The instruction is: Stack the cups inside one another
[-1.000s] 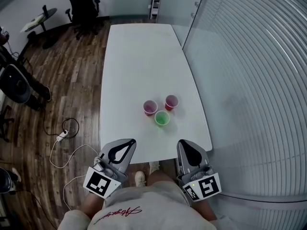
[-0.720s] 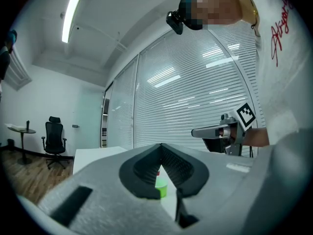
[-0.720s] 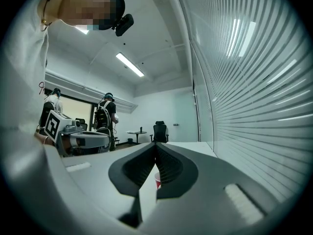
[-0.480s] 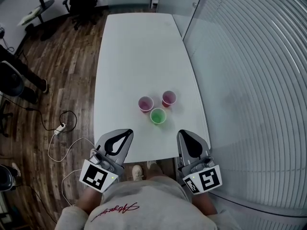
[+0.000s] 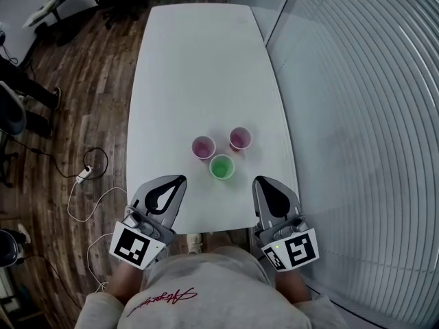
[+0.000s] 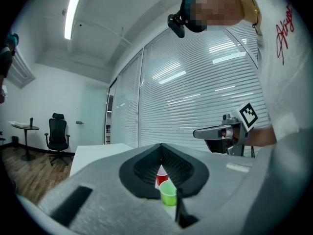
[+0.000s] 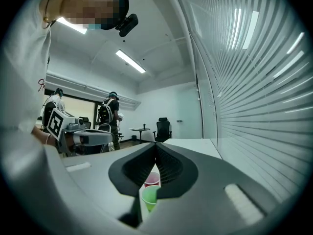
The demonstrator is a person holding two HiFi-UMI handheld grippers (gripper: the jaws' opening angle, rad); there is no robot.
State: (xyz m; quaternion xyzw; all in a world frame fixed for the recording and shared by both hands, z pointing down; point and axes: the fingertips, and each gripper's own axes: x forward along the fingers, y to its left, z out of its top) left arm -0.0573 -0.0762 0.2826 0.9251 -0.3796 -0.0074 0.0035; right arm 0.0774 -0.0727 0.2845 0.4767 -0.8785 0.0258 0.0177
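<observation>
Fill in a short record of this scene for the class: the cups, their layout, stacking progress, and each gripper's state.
Cups: pink cup, red cup, green cup
Layout: upright, in a close triangle on the white table, with green nearest the grippers
Stacking: none nested yet
Left gripper: jaws shut, empty, over the table's near end
Right gripper: jaws shut, empty, over the table's near end

grn cup (image 5: 221, 166), 2 pink cups (image 5: 203, 147), wht table (image 5: 199, 67).
</observation>
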